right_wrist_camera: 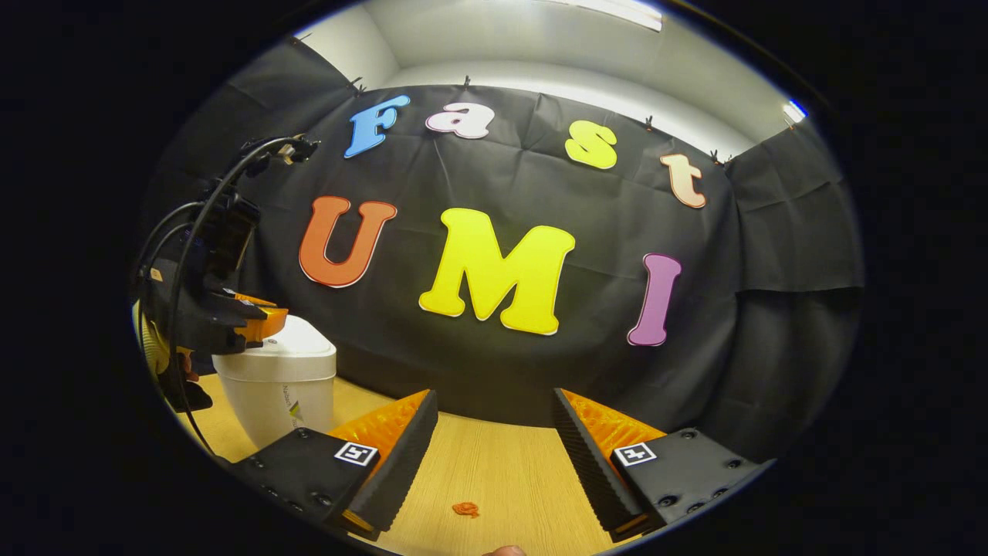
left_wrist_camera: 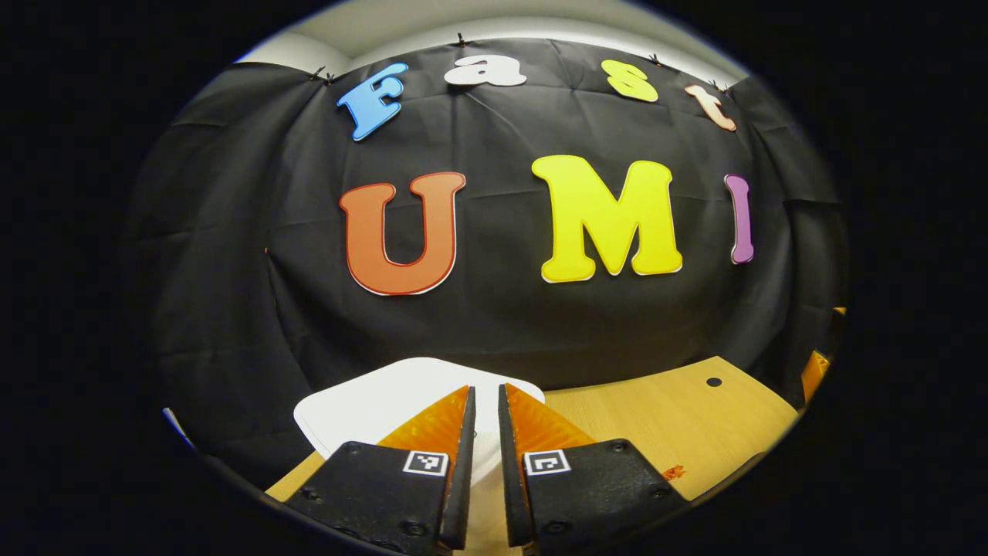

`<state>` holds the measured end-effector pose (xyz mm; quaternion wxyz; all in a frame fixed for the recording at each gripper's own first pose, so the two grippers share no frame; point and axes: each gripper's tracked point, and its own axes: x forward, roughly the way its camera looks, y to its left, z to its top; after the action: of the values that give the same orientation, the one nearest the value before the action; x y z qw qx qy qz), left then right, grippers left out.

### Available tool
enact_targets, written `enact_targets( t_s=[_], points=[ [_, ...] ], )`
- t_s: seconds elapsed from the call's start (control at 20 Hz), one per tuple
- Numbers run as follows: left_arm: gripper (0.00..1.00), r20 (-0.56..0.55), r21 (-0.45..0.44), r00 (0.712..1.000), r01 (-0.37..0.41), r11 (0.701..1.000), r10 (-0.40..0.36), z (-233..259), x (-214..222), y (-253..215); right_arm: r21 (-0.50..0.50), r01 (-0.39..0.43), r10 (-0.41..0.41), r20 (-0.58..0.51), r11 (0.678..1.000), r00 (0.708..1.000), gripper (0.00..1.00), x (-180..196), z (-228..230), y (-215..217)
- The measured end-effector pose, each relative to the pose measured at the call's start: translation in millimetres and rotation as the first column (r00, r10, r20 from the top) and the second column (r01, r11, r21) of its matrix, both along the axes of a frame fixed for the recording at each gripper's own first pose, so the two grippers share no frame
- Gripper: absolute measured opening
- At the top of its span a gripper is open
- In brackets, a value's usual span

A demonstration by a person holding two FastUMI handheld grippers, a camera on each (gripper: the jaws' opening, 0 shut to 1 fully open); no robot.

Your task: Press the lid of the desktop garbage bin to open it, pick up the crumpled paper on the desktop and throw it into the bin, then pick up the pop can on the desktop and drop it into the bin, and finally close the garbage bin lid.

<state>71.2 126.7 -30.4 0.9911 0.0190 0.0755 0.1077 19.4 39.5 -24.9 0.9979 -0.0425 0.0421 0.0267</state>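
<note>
The white desktop bin (right_wrist_camera: 278, 390) stands on the wooden table at the left of the right gripper view, its lid (right_wrist_camera: 297, 344) down. My left gripper (right_wrist_camera: 266, 318) rests its fingertips at the lid's near edge; whether they press on it I cannot tell. In the left gripper view that lid (left_wrist_camera: 363, 405) lies right under my left gripper (left_wrist_camera: 486, 390), whose fingers are almost together with nothing between them. My right gripper (right_wrist_camera: 494, 398) hangs open above the bare table (right_wrist_camera: 502, 471), to the right of the bin and apart from it.
A small orange scrap (right_wrist_camera: 465, 509) lies on the table below the right gripper, also seen as the scrap (left_wrist_camera: 673, 472). The tabletop (left_wrist_camera: 656, 417) has a round hole (left_wrist_camera: 714, 382). A hand (right_wrist_camera: 158, 351) holds the left gripper, with cables (right_wrist_camera: 193, 232) looping above.
</note>
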Motion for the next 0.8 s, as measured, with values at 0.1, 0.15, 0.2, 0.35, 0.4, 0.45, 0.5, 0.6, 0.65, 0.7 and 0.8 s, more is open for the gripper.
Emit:
enact_targets(
  t_s=[0.1, 0.15, 0.2, 0.35, 0.4, 0.45, 0.5, 0.6, 0.65, 0.7, 0.8],
  points=[
    [0.14, -0.013, -0.005, 1.0, -0.019, 1.0, 0.019, -6, 4, 8, -0.007, -0.002, 0.002, -0.001, 1.0, 1.0, 0.95, 0, 0, 0],
    [0.09, -0.024, -0.008, 0.999, -0.027, 1.0, 0.026, -9, 6, 10, -0.01, -0.004, 0.004, -0.001, 1.0, 1.0, 0.95, 0, -1, 1],
    [0.07, -0.039, -0.014, 0.999, -0.027, 1.0, 0.027, -14, 9, 10, -0.013, -0.005, 0.005, -0.001, 1.0, 1.0, 0.95, 1, -1, 2],
    [0.03, -0.094, -0.04, 0.995, -0.025, 0.999, 0.021, -30, 13, 11, -0.02, -0.01, 0.01, -0.005, 1.0, 1.0, 0.95, 1, -3, 2],
    [0.03, -0.097, -0.046, 0.995, -0.027, 0.999, 0.023, -31, 13, 12, -0.02, -0.01, 0.009, -0.007, 1.0, 1.0, 0.95, 2, -3, 2],
    [0.03, -0.086, -0.044, 0.996, -0.025, 0.999, 0.021, -28, 16, 13, -0.019, -0.011, 0.011, -0.007, 1.0, 1.0, 0.95, 2, -4, 2],
    [0.03, -0.092, -0.042, 0.995, -0.027, 0.999, 0.023, -30, 15, 13, -0.018, -0.011, 0.011, -0.007, 1.0, 1.0, 0.95, 3, -3, 3],
    [0.03, -0.097, -0.063, 0.995, -0.03, 0.998, 0.024, -35, 12, 13, -0.015, -0.01, 0.01, -0.008, 1.0, 1.0, 0.95, 3, -3, 2],
    [0.03, -0.097, -0.071, 0.995, -0.027, 0.997, 0.021, -36, 13, 12, -0.011, -0.012, 0.012, -0.007, 1.0, 1.0, 0.95, 4, -3, 2],
    [0.03, -0.116, -0.067, 0.993, -0.026, 0.997, 0.018, -41, 14, 12, -0.009, -0.013, 0.013, -0.004, 1.0, 1.0, 0.95, 5, -2, 3],
    [0.03, -0.136, -0.04, 0.991, -0.023, 0.999, 0.018, -42, 12, 12, -0.004, -0.022, 0.022, 0.003, 1.0, 1.0, 0.95, 6, 1, 5]
  ],
)
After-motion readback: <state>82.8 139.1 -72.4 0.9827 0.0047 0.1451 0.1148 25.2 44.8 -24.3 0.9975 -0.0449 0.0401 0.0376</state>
